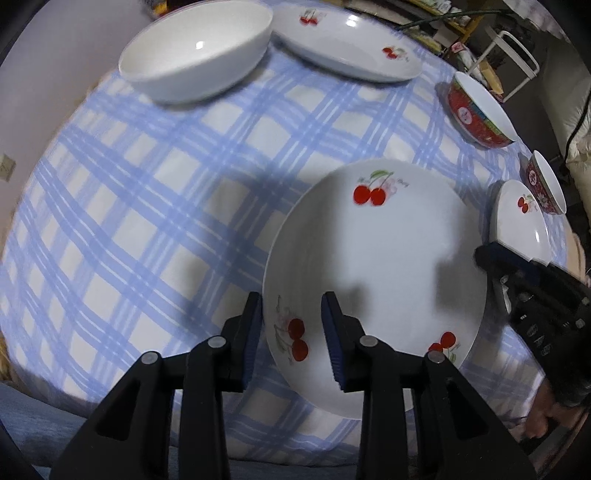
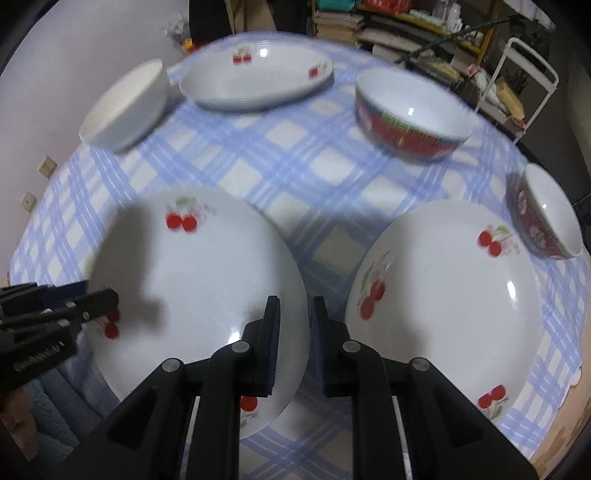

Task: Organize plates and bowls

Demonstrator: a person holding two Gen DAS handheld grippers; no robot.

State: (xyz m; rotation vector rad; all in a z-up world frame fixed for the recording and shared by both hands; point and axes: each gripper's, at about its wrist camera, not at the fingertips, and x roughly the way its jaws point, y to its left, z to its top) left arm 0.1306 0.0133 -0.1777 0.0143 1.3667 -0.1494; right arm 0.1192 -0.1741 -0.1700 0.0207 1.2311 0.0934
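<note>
A white cherry plate (image 1: 380, 266) lies near the table's front edge; it also shows in the right wrist view (image 2: 192, 280). My left gripper (image 1: 291, 325) is open, its jaws on either side of this plate's left rim. My right gripper (image 2: 294, 325) is open, its jaws on either side of the same plate's right rim, and it shows in the left wrist view (image 1: 498, 258). A second cherry plate (image 2: 443, 295) lies to the right. A third cherry plate (image 2: 258, 77), a plain white bowl (image 2: 125, 107), a large red-patterned bowl (image 2: 410, 122) and a small red bowl (image 2: 546, 218) stand farther back.
The table carries a blue checked cloth (image 1: 166, 206). A white wall (image 2: 55, 74) is at the left. Cluttered shelves (image 2: 424, 26) and a white metal frame (image 2: 528, 74) stand behind the table at the right.
</note>
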